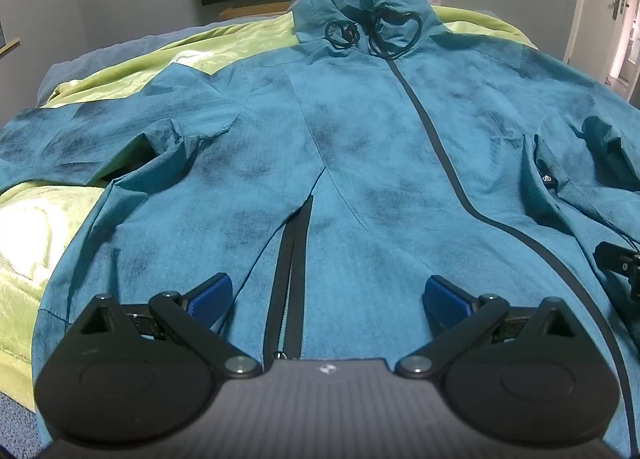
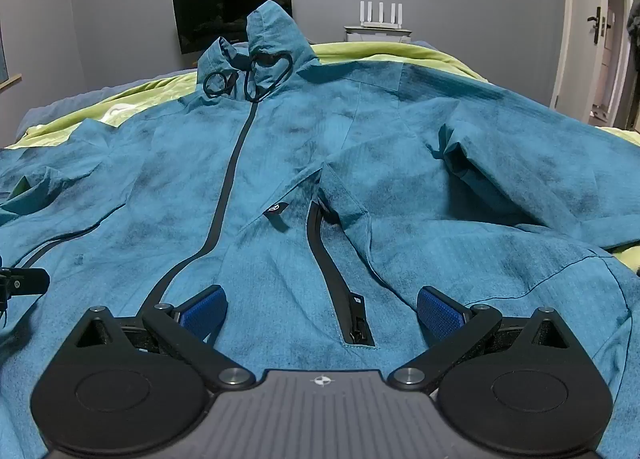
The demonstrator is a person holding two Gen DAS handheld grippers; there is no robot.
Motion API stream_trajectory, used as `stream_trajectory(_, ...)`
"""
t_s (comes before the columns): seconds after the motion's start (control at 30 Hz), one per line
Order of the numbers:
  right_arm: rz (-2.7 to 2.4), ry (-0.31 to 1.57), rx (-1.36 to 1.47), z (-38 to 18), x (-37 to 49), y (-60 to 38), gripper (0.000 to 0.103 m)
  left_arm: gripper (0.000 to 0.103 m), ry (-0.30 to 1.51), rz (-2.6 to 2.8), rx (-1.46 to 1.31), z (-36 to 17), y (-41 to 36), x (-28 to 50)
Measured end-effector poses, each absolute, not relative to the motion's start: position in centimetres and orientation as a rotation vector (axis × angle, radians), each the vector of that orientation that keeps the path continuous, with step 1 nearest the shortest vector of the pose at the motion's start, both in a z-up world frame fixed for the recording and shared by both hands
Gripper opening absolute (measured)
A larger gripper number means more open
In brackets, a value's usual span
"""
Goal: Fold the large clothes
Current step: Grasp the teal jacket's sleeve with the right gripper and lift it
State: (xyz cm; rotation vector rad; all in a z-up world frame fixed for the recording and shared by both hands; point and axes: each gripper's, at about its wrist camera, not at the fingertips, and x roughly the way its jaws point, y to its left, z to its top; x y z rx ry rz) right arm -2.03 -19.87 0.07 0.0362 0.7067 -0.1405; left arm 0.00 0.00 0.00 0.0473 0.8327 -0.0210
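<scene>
My left tongs (image 1: 327, 296) and right tongs (image 2: 322, 309), both spread, hover over the hem of the soft, light, slippery jacket (image 1: 360, 147), best pinched at hem corners.

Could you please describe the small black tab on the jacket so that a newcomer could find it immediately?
Start at the teal jacket spread on the green blanket. Right of the long central zipper, beside the top of the right pocket zipper, lies the small black tab; alone among the black trims, it bears a white emblem.
</scene>
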Motion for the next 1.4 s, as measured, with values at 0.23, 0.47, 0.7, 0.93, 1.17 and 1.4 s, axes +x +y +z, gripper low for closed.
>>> stream_trajectory(0.23, -0.141, 0.707, 0.037, 0.0, -2.0, -19.9, 0.103, 0.103, 0.840, -0.021, 0.047, 0.0, 0.0, 0.0)
stream_trajectory(0.47, -0.142, 0.707, 0.037, 0.0, -2.1, -19.8, 0.103, 0.103, 0.840, -0.021, 0.047, 0.0, 0.0, 0.0)
stream_trajectory(0.7, -0.165, 0.688, 0.059, 0.6, -2.4, -20.3, 0.103, 0.103, 0.842, -0.021, 0.046, 0.0, 0.0, 0.0)
stream_trajectory(0.93, -0.384, 0.462, 0.232, 5.9, -6.1, -26.3, 0.103, 0.103, 0.817, -0.016, 0.047, 0.2, 0.1, -0.3)
stream_trajectory(1.17, -0.557, 0.396, 0.641, 6.9, -9.9, -39.2, 0.103, 0.103, 0.803, -0.086, 0.031, 0.5, -0.1, -0.5)
stream_trajectory(1.4, -0.666, 0.331, 0.908, 2.9, -11.9, -46.2, 0.072, 0.103, 0.820, -0.130, -0.006, 0.3, 0.2, -0.4)
